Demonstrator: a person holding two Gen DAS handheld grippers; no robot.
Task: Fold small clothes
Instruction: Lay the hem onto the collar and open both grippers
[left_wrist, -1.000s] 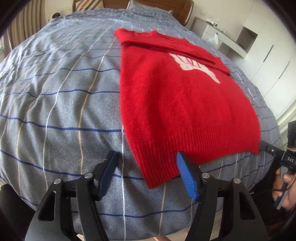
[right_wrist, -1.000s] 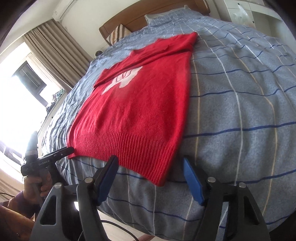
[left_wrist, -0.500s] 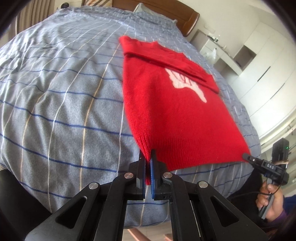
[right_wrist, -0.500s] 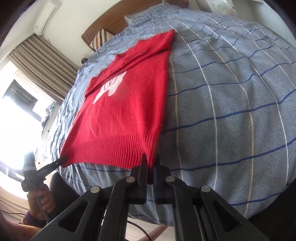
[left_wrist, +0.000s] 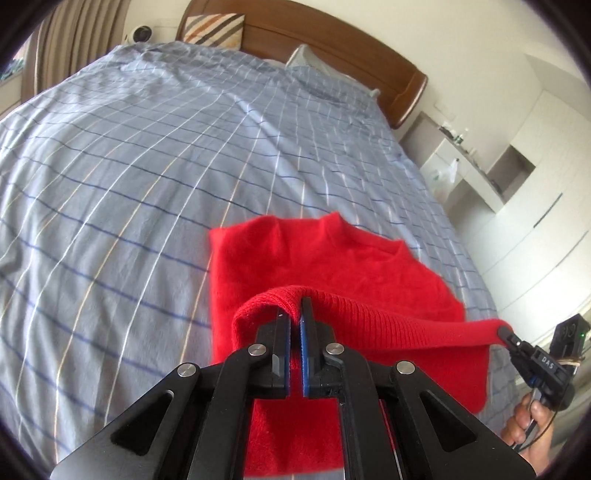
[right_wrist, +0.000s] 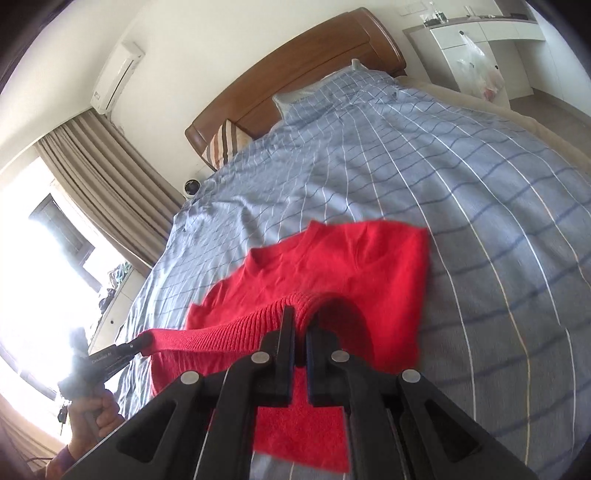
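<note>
A small red knit sweater (left_wrist: 332, 258) lies on the blue checked bed, its neckline at the far end. My left gripper (left_wrist: 295, 314) is shut on one corner of the ribbed hem and holds it up over the sweater's body. My right gripper (right_wrist: 301, 321) is shut on the other hem corner; the sweater (right_wrist: 351, 266) shows there too. The hem (left_wrist: 406, 321) stretches taut between the two grippers. The right gripper also shows at the right edge of the left wrist view (left_wrist: 504, 330), the left gripper at the left of the right wrist view (right_wrist: 142, 341).
The bed cover (left_wrist: 147, 166) spreads wide to the left and beyond the sweater. A wooden headboard (left_wrist: 332, 44) and pillows stand at the far end. White cabinets (left_wrist: 517, 177) line the right side, curtains (right_wrist: 103, 184) and a bright window the left.
Both grippers closed on the hem corners, then lifted the hem and carried it forward over the sweater toward the neckline. The white chest print is now covered.
</note>
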